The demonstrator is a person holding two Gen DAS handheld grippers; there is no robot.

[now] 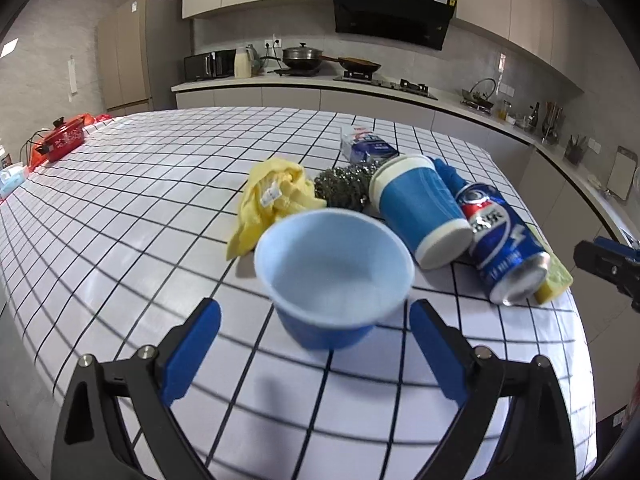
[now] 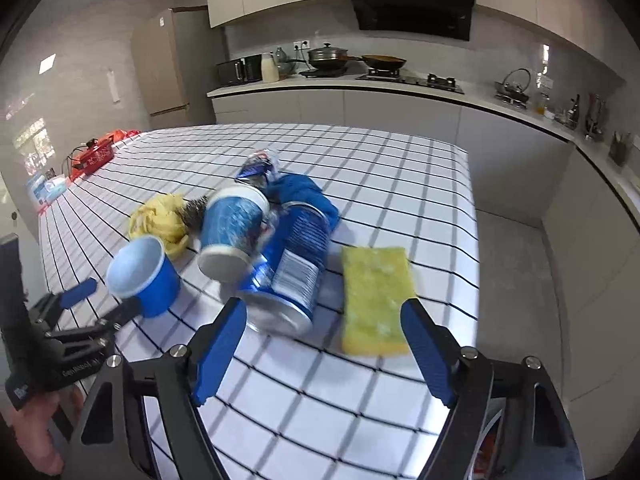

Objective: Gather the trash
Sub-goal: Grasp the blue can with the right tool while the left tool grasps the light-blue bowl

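A small light-blue paper cup (image 1: 334,276) stands upright on the checked tablecloth. My left gripper (image 1: 316,316) is open, its blue fingers on either side of the cup's base with gaps showing. Behind the cup lie a yellow cloth (image 1: 272,196), a steel scourer (image 1: 344,186), a bigger blue cup (image 1: 420,216) on its side and a blue drinks can (image 2: 296,256). My right gripper (image 2: 324,312) is open, with the can's near end just ahead between its fingertips and untouched. A yellow sponge (image 2: 374,300) lies flat to the can's right. A blue cloth (image 2: 304,192) and a crumpled packet (image 2: 258,168) lie further back.
The table (image 1: 160,200) ends close to the right of the sponge, with floor beyond. A red electric pot (image 1: 60,142) and a tissue pack (image 1: 12,178) sit at the far left edge. A kitchen counter with pans runs along the back wall.
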